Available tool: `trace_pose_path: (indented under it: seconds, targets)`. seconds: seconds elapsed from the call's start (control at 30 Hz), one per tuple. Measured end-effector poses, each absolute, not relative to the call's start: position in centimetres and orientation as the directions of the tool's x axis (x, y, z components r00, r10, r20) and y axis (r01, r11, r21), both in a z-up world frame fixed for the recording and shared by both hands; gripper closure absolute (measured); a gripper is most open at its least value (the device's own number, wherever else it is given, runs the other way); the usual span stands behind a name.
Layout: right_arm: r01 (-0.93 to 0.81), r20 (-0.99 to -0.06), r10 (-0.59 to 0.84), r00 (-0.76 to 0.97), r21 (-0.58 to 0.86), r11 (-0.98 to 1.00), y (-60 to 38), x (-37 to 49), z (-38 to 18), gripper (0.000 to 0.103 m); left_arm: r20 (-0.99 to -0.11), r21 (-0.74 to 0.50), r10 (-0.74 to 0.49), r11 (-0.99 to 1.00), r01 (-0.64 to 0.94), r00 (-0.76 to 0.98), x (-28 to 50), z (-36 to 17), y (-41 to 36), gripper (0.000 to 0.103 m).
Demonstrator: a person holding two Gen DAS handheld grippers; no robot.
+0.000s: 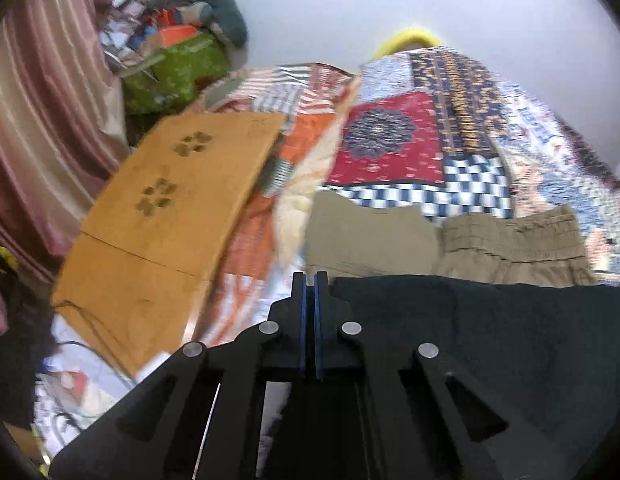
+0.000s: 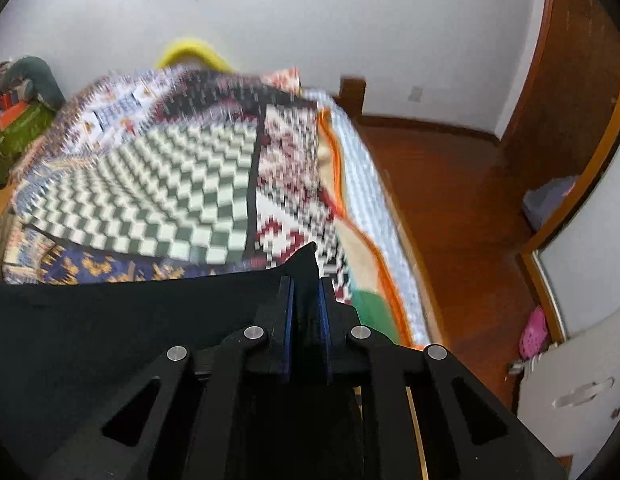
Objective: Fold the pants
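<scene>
Dark navy pants [image 1: 490,340] hang stretched between my two grippers above the bed. My left gripper [image 1: 309,280] is shut on the pants' left edge, with the cloth running off to the right. In the right wrist view the same pants [image 2: 110,320] spread to the left, and my right gripper [image 2: 307,280] is shut on their corner, which pokes up between the fingers. Both views are blurred.
A patchwork quilt [image 1: 390,140] covers the bed. Folded khaki garments [image 1: 510,240] lie on it beyond the pants. A wooden lap tray [image 1: 170,208] sits at the left. A curtain [image 1: 42,120] hangs far left. The wooden floor [image 2: 450,200] and a door are right of the bed.
</scene>
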State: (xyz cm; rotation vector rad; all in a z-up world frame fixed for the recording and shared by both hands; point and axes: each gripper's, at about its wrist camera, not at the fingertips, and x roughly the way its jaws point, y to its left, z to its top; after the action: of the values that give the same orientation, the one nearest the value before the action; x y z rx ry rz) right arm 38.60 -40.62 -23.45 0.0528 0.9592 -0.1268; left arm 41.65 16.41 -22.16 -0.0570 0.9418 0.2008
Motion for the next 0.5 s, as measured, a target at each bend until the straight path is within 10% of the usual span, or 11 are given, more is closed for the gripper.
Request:
trace_pose_path:
  seconds: [0.5]
  targets:
    - [0.137,-0.815,-0.045,0.578,0.043,0.990,-43.5,32.1,-19.8,0.059,-0.845,-0.060,0.048,0.981,-0.183,0.532,37.1,-23.6,16.2,0.054]
